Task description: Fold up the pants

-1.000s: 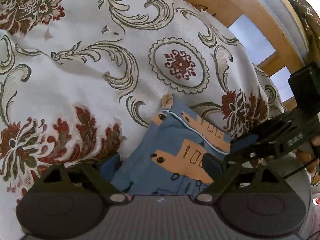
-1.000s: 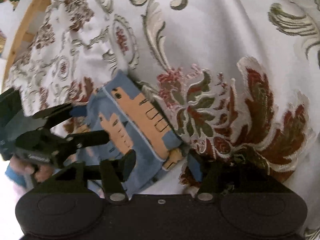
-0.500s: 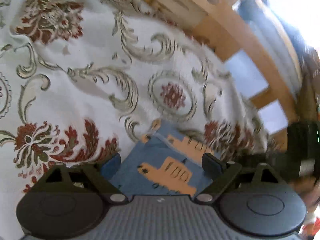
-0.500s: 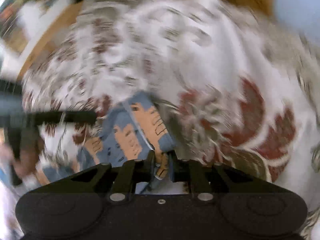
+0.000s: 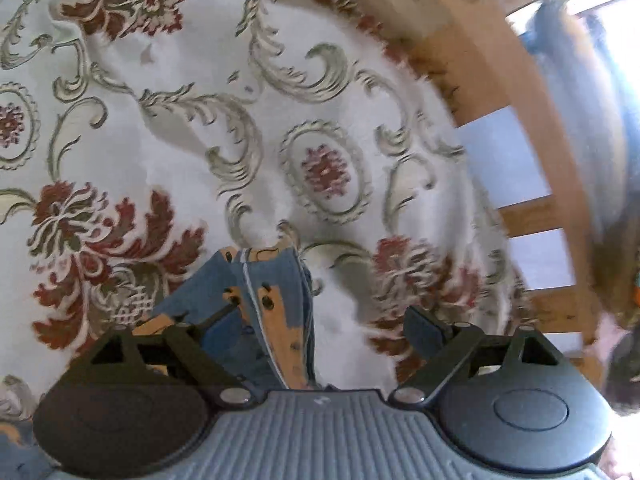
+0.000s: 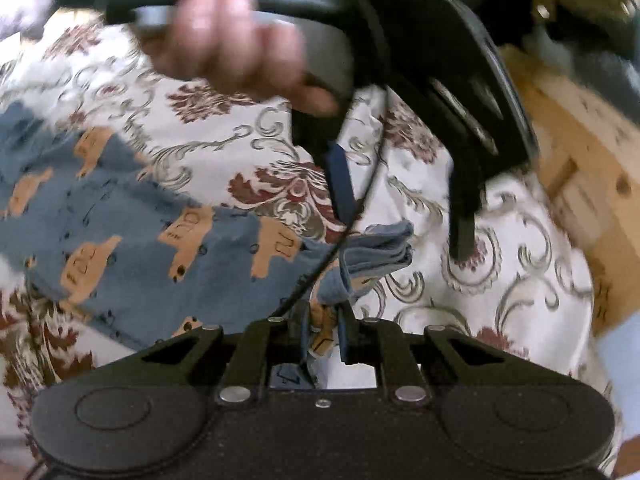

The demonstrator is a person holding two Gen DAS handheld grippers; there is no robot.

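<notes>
Blue patterned pants [image 6: 132, 240] lie spread on a floral bedspread [image 5: 168, 128], soft and light, best pinched at a hem. At left, the left gripper [image 5: 316, 332] gapes wide beside the cloth; at right, the right gripper [image 6: 324, 332] pinches a bunched edge. Only the right view shows a hand [image 6: 236, 52].

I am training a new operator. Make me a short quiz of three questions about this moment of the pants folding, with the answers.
1. True or false: the right gripper is shut on the pants.
2. The left gripper is: A) open B) shut on cloth C) out of view.
3. What lies under the pants?

Key: 1 true. 2 A. 3 a floral bedspread.
</notes>
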